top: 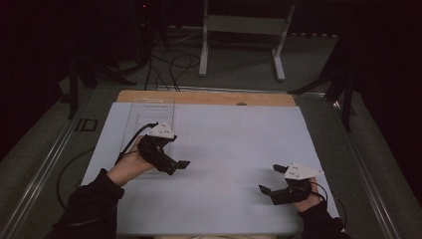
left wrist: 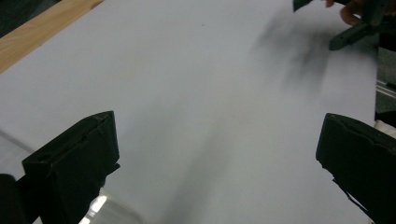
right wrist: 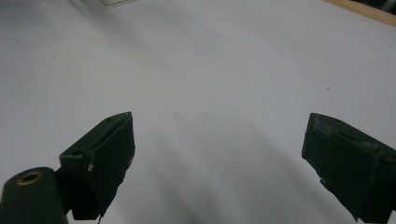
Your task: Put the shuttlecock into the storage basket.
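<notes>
Seen from the high view: a table (top: 209, 96) with a wooden edge along its far side, covered almost wholly by a white sheet (top: 229, 149). On the sheet's far left part, a clear, flat-lying plastic tray or box (top: 149, 107), hard to make out against the white. Left tool (top: 180, 165) held in the left hand (top: 130, 164) just over the near end of that clear box, pointed toward the middle of the sheet, a grey three-cornered plate on top and a cable trailing back along the dark sleeve (top: 89, 199). Right tool (top: 271, 179) held in the right hand (top: 311, 196) near the sheet's near right corner, pointed left, well apart from the left one. In the left gripper view: both black jaws spread wide, bare white sheet between them, nothing gripped; the other tool (left wrist: 355, 23) far off at the top right, blurred. In the right gripper view: jaws likewise spread wide with bare sheet between, nothing held; a corner of the clear box (right wrist: 112, 2) at the top edge, the wooden edge (right wrist: 364, 11) at the top right. Beyond the table, a white metal stand (top: 244, 30) and loose cables (top: 169, 69) on a grey floor.
</notes>
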### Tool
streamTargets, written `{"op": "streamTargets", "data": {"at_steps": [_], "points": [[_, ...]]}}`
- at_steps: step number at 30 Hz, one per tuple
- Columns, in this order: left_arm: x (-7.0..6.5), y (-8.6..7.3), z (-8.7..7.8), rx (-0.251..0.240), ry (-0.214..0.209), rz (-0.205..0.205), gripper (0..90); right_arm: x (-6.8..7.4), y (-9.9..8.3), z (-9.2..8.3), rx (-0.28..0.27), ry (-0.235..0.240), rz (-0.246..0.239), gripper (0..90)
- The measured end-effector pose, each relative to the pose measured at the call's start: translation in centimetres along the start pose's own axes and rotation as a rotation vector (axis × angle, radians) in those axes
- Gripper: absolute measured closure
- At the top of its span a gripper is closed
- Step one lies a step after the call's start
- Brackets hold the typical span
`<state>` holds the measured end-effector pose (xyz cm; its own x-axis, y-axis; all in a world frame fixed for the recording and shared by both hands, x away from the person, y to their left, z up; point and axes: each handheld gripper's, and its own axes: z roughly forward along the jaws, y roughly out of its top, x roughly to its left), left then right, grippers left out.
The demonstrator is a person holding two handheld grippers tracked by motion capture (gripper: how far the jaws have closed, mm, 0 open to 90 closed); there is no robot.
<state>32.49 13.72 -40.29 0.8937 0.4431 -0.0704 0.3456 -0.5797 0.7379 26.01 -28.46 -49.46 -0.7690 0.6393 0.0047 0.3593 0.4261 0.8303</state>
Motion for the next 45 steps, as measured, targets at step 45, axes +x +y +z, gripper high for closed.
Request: {"op": "streamTargets", "data": {"at_steps": [45], "points": [[-3.4, -11.1, 1.9, -0.063, 0.000, -0.058, 0.0, 0.0, -0.4, 0.3, 0.015, 0.012, -0.004, 9.4]]}}
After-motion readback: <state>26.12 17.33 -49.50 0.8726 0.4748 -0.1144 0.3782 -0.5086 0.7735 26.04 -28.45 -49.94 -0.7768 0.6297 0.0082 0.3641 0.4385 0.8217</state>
